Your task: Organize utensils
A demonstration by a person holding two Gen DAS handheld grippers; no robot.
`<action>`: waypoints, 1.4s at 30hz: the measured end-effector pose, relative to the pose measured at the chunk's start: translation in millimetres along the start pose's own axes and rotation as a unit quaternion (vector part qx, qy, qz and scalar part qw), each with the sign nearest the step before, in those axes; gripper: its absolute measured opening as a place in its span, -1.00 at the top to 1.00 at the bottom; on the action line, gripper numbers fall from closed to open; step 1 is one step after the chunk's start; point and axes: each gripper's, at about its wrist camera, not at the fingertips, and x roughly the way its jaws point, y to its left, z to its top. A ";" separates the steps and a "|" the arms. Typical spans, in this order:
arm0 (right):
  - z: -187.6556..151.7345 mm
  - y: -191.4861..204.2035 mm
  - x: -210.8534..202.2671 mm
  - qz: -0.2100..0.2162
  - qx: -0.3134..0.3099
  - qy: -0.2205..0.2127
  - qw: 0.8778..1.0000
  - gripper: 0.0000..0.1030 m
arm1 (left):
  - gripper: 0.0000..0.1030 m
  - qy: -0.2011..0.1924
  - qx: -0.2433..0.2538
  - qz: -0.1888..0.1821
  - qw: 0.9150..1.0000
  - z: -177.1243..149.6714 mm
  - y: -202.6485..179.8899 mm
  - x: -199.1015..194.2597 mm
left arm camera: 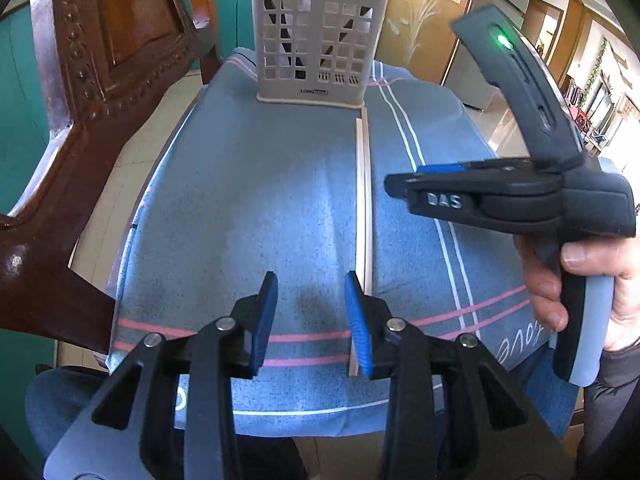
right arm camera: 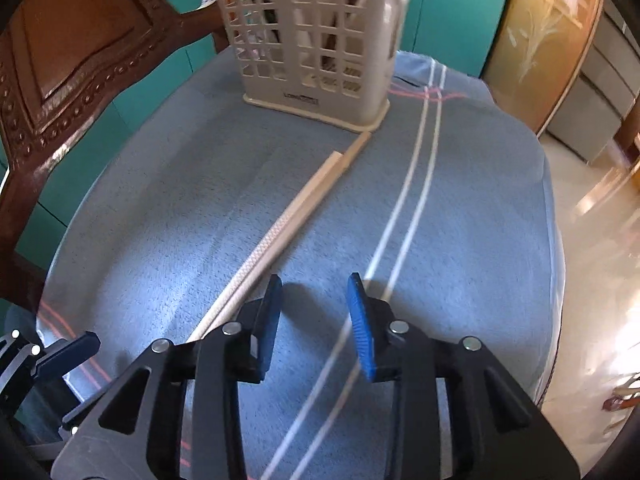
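Note:
A pair of pale wooden chopsticks (left arm camera: 364,200) lies lengthwise on a blue towel (left arm camera: 240,200), its far end nearly touching a beige slotted utensil basket (left arm camera: 320,40). Dark utensils stand in the basket. My left gripper (left arm camera: 311,320) hovers open over the towel with nothing between its fingers; the chopsticks pass just outside its right finger (left arm camera: 358,320). My right gripper (left arm camera: 400,192) hangs at the right, held in a hand (left arm camera: 580,280). In the right wrist view the right gripper (right arm camera: 316,320) is open and empty, and the chopsticks (right arm camera: 296,208) run diagonally past its left finger (right arm camera: 268,320) toward the basket (right arm camera: 316,40).
A carved dark wooden chair (left arm camera: 100,80) rises close on the left of the towel-covered surface. Teal cabinets (right arm camera: 452,8) stand behind the basket. The towel (right arm camera: 480,220) drops off at its right edge to a light tiled floor (right arm camera: 592,260). The left gripper (right arm camera: 68,352) shows at the lower left.

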 end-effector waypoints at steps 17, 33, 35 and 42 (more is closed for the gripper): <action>-19.7 -23.5 -14.9 -0.005 -0.017 0.017 1.000 0.87 | 0.29 0.018 -0.008 -0.003 1.000 -3.1 2.9 9.4; 16.1 -46.2 -0.5 0.072 0.111 0.006 0.991 0.62 | 0.27 0.019 -0.010 -0.006 1.000 -4.3 1.8 12.3; 32.5 -52.8 12.0 0.081 0.145 0.006 0.986 0.59 | 0.26 0.018 -0.009 -0.005 1.000 -4.0 1.4 13.0; 87.3 -62.2 53.1 0.005 0.163 -0.022 0.986 0.60 | 0.25 0.020 -0.006 -0.005 1.000 -3.6 0.7 14.0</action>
